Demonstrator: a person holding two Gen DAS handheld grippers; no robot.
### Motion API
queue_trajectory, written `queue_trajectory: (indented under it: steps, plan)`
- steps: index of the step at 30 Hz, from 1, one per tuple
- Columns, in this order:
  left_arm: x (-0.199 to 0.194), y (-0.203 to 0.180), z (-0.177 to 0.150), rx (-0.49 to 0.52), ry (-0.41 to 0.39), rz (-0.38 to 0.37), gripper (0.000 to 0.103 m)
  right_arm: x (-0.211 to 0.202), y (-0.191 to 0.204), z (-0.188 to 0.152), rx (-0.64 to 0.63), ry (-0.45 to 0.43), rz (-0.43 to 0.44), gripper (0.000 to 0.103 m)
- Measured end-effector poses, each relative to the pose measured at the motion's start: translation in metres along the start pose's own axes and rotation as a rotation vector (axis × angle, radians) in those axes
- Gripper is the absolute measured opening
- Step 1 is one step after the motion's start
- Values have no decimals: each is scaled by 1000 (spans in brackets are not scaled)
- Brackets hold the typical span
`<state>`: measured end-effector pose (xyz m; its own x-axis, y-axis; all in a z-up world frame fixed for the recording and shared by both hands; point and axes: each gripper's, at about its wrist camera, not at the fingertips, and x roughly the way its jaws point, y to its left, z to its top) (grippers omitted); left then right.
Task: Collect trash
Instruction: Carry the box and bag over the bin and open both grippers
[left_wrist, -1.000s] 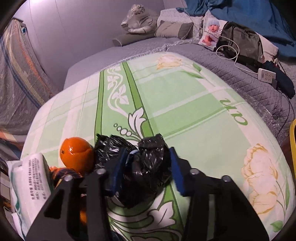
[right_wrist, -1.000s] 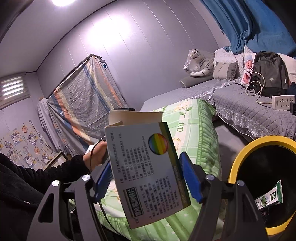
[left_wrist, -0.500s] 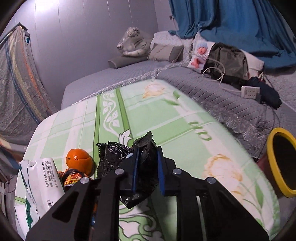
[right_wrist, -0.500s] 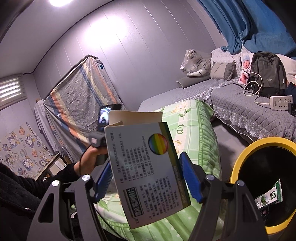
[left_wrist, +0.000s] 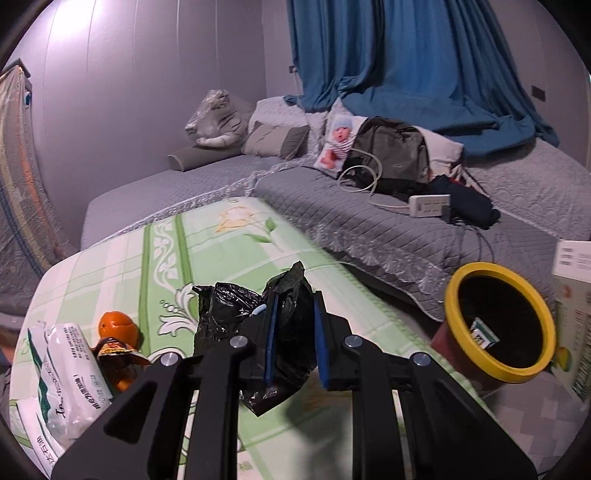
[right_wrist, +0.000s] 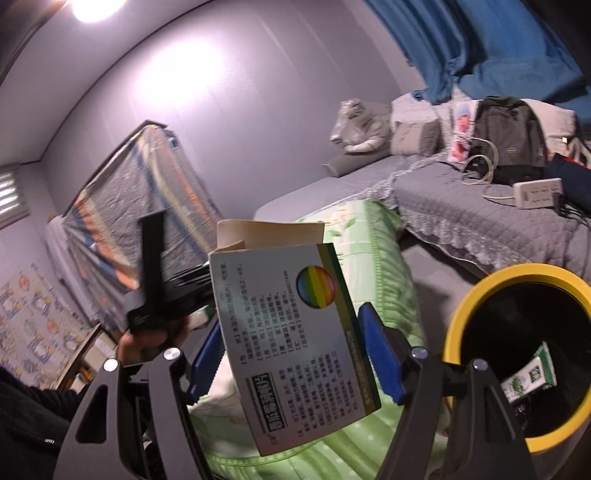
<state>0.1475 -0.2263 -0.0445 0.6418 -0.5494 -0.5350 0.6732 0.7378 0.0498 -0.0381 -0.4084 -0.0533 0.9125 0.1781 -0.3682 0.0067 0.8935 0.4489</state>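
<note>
Left wrist view: the left gripper (left_wrist: 293, 339) is pinched on a crumpled black plastic bag (left_wrist: 258, 325). The bag sits between the two blue pads, bulges out to the left of them and hangs below them, raised above the green floral cover (left_wrist: 207, 254). An orange (left_wrist: 118, 326), a white tissue pack (left_wrist: 70, 365) and a small orange wrapper (left_wrist: 116, 356) lie on the cover at lower left, apart from the bag. The yellow-rimmed bin (left_wrist: 498, 328) stands on the floor to the right, well apart from the gripper, with a small green-and-white packet (left_wrist: 482, 332) inside.

Right wrist view: the right gripper (right_wrist: 291, 354) clamps a white printed carton (right_wrist: 295, 339) by its side edges, the carton tilted and projecting above and below the pads. The bin (right_wrist: 458, 332) lies just right of the gripper, the carton near but outside its rim. A hand (right_wrist: 147, 339) holding the black left gripper shows at left.
</note>
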Motion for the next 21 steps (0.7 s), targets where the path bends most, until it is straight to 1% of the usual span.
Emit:
queue_trajectory:
  steps: [2,9,11,13,15,18,19,21]
  plan:
    - [-5,-5,1,1,-11,-29,17,-3,-3,1,10,-14,-44,67]
    - [-21,-26,6,21,-57,-109,17,-13,-24,5,85,-63,-124,67]
    - [-22,-35,10,35,-70,-116,17,-18,-34,7,101,-82,-196,67]
    - [-22,-43,13,44,-77,-133,17,-21,-46,8,124,-92,-252,67]
    - [-19,-54,18,51,-80,-152,17,-26,-58,7,155,-102,-264,67]
    - [-15,-73,21,70,-83,-177,17,-35,-76,5,195,-126,-316,67]
    - [-13,-81,23,78,-81,-196,17,-40,-82,4,207,-135,-337,67]
    - [-10,-93,26,89,-80,-216,17,-45,-91,4,221,-143,-358,67]
